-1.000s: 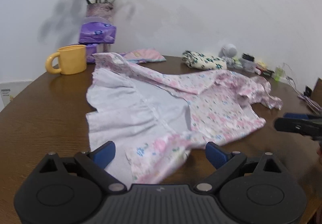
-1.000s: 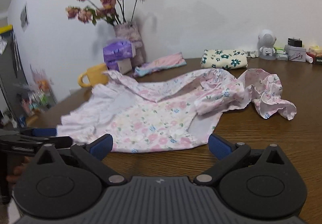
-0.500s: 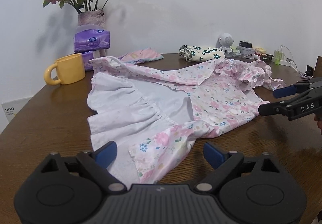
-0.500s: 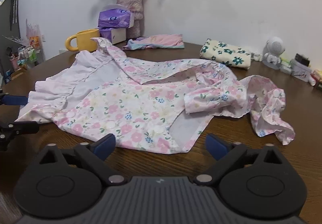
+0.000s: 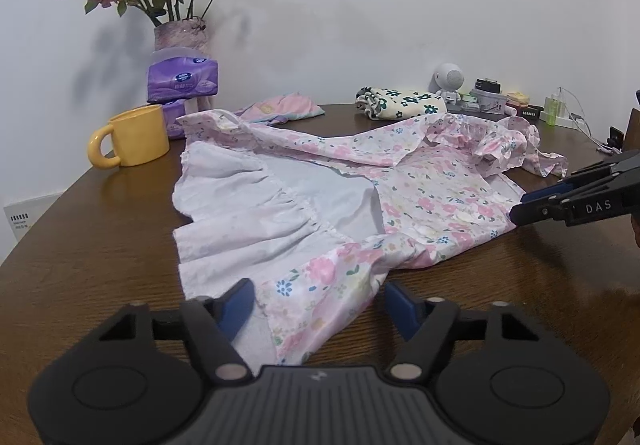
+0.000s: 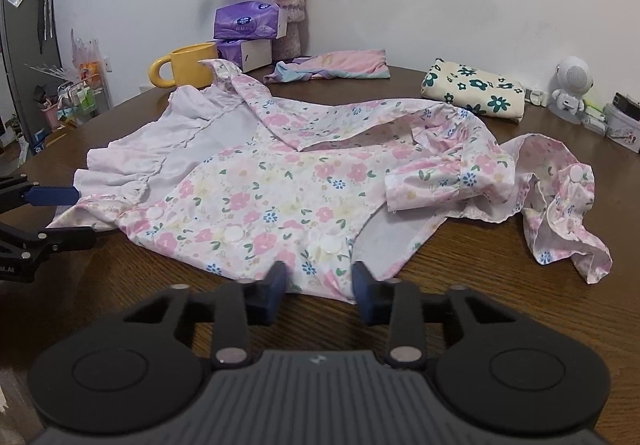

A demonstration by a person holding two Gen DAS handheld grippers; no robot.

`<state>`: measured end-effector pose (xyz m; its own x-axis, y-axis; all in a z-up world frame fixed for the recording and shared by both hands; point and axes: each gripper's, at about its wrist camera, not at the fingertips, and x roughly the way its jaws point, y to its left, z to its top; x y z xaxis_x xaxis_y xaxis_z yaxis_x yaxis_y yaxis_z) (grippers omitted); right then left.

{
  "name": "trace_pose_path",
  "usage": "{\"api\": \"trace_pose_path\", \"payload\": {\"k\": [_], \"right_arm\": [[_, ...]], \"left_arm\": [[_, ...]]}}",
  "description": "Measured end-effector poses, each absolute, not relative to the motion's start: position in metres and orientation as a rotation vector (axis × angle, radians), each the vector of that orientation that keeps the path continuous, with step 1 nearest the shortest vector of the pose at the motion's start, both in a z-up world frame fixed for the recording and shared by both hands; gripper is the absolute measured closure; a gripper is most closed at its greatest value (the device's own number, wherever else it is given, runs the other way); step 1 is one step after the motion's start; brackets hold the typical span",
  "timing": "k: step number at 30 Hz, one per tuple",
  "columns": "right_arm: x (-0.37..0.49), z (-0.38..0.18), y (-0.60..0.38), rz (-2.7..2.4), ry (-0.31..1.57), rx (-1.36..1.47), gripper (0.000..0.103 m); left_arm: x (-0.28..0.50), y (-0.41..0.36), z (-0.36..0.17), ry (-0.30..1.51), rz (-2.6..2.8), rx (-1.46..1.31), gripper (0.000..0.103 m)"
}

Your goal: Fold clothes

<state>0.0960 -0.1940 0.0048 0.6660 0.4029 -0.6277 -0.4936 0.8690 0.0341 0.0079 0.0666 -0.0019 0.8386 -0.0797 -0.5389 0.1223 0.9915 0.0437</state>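
Left wrist view: our left gripper (image 5: pixel 318 303), jaws just closing, straddles the floral dress (image 5: pixel 400 181) hem on the table (image 5: pixel 80 265), not yet pinching. Right wrist view: our right gripper (image 6: pixel 318 287) narrows around the near edge; we should catch one layer only.

Garment: I see a floral dress (image 5: pixel 420 197) spread on the wooden table (image 5: pixel 80 265), pale lining turned up on its left half
My left gripper (image 5: pixel 320 305): jaws have just been closing; a hem corner lies between the blue pads (image 5: pixel 236 305), which do not yet press it
My right gripper (image 5: pixel 560 201): reaches in from the right edge at the dress's far side; grip unclear from here
Left of the dress: yellow mug (image 5: pixel 132 141), purple tissue packs (image 5: pixel 182 79), vase of dried roses (image 5: pixel 180 35)
Behind: pink folded cloth (image 5: pixel 284 109), green-flowered folded cloth (image 5: pixel 400 107), small white robot figure (image 5: pixel 448 81)
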Motion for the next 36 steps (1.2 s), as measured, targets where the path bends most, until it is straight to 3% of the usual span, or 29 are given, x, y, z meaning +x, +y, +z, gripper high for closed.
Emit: {"api": "trace_pose_path", "payload": {"k": [2, 3, 5, 7, 13, 22, 25, 26, 28, 29, 36], "right_arm": [[0.095, 0.005, -0.196, 0.506, 0.677, -0.134, 0.083], [0.095, 0.005, -0.197, 0.509, 0.68, -0.127, 0.088], [0.092, 0.006, -0.2, 0.52, 0.685, -0.107, 0.094], [0.088, 0.007, -0.203, 0.53, 0.689, -0.086, 0.1], [0.07, 0.012, -0.215, 0.577, 0.701, -0.042, 0.102], [0.023, 0.018, -0.223, 0.597, 0.677, -0.014, 0.101], [0.015, 0.021, -0.223, 0.577, 0.648, -0.026, 0.095], [0.017, 0.022, -0.223, 0.566, 0.638, -0.027, 0.092], [0.025, 0.023, -0.223, 0.548, 0.622, -0.031, 0.069], [0.03, 0.022, -0.221, 0.54, 0.616, -0.039, 0.064], [0.069, 0.013, -0.208, 0.543, 0.628, -0.103, 0.063]], "left_arm": [[0.008, 0.066, -0.002, 0.571, -0.116, 0.081, 0.062], [0.007, 0.066, -0.002, 0.572, -0.122, 0.079, 0.065], [0.005, 0.066, 0.0, 0.572, -0.134, 0.078, 0.085], [0.001, 0.068, 0.002, 0.57, -0.145, 0.083, 0.089], [-0.02, 0.073, 0.009, 0.555, -0.152, 0.136, 0.093], [-0.052, 0.089, 0.016, 0.559, -0.152, 0.111, 0.096], [-0.055, 0.09, 0.017, 0.557, -0.15, 0.107, 0.087], [-0.056, 0.088, 0.018, 0.549, -0.15, 0.116, 0.075], [-0.056, 0.082, 0.019, 0.533, -0.153, 0.137, 0.061], [-0.055, 0.08, 0.019, 0.528, -0.153, 0.146, 0.058], [-0.03, 0.073, 0.012, 0.553, -0.131, 0.168, 0.055]]}}
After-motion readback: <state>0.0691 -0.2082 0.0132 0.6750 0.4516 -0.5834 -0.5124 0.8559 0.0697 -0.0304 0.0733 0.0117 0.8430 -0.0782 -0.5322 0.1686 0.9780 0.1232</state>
